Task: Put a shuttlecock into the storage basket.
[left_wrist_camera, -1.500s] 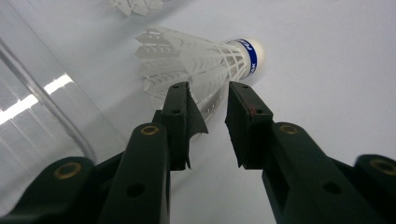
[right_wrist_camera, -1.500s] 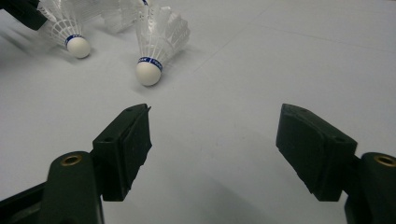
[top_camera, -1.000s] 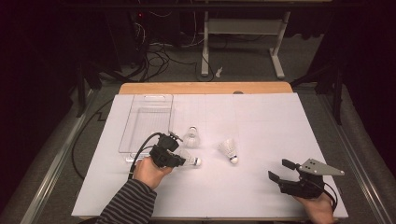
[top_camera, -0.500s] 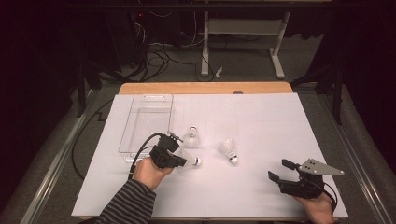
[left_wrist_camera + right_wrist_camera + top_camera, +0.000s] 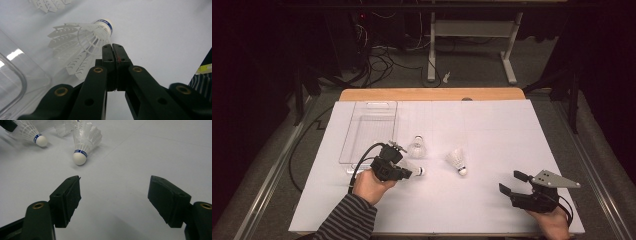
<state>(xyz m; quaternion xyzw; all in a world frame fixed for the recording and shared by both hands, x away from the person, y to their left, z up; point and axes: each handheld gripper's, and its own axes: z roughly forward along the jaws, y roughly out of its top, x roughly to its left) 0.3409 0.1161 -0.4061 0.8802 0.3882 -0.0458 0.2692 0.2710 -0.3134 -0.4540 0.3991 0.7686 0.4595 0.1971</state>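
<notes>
Shuttlecock (image 5: 82, 47) feathers sit pinched in your fully closed left gripper (image 5: 112, 47) near the surface's (image 5: 492, 125) front-left corner; your right gripper (image 5: 115, 195) gapes empty.

white table (image 5: 492, 125): three shuttlecocks (image 5: 457, 161), clear tray (image 5: 371, 131).

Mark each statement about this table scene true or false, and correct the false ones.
1. Three shuttlecocks are on the table. True.
2. The right gripper has its jaws shut. False: they stand wide open with nothing between them.
3. One shuttlecock lies inside the clear tray. False: all three are outside it, on the white sheet.
4. The left gripper has its jaws closed together. True.
</notes>
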